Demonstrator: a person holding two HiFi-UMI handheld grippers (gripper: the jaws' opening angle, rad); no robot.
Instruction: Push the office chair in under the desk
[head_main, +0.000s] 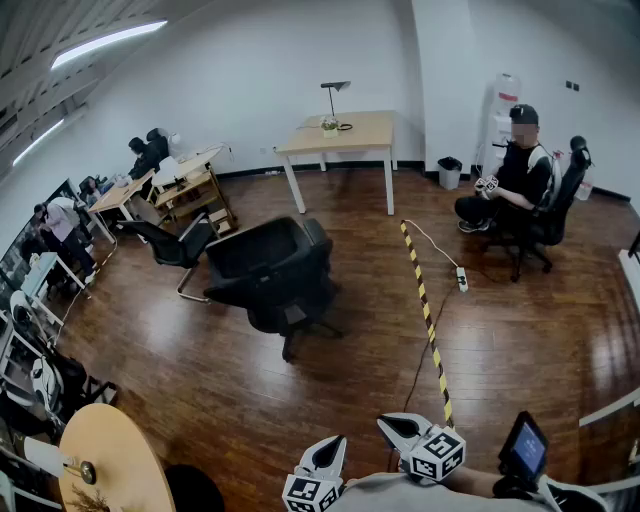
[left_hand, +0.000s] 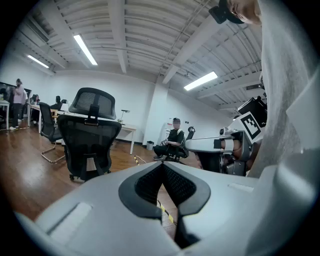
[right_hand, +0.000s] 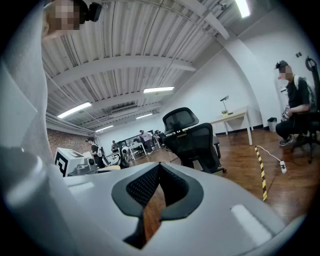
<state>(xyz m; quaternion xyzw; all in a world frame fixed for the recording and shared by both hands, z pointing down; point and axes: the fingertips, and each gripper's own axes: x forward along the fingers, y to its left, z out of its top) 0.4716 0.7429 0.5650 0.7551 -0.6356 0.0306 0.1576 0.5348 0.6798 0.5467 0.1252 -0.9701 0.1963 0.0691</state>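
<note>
the black office chair stands out in the middle of the dark wood-plank floor, well apart from the desk. in the left gripper view we see its mesh back, curved headrest and wheeled base. the desk is a light wooden top on thin white legs, set near the white back wall, with a slim desk lamp on it. a yellow-and-black striped strip runs across the floor to the right of the chair, with a white power strip just beside it. further right a person sits on another black chair. at the bottom edge of the head view we hold the left gripper and the right gripper side by side, close to our body, each with its marker cube, both aimed towards the chair and tipped slightly down. both grippers have pale grey smooth shells and black ribbed pads; on each, the jaws meet at the tip with nothing between them.
</note>
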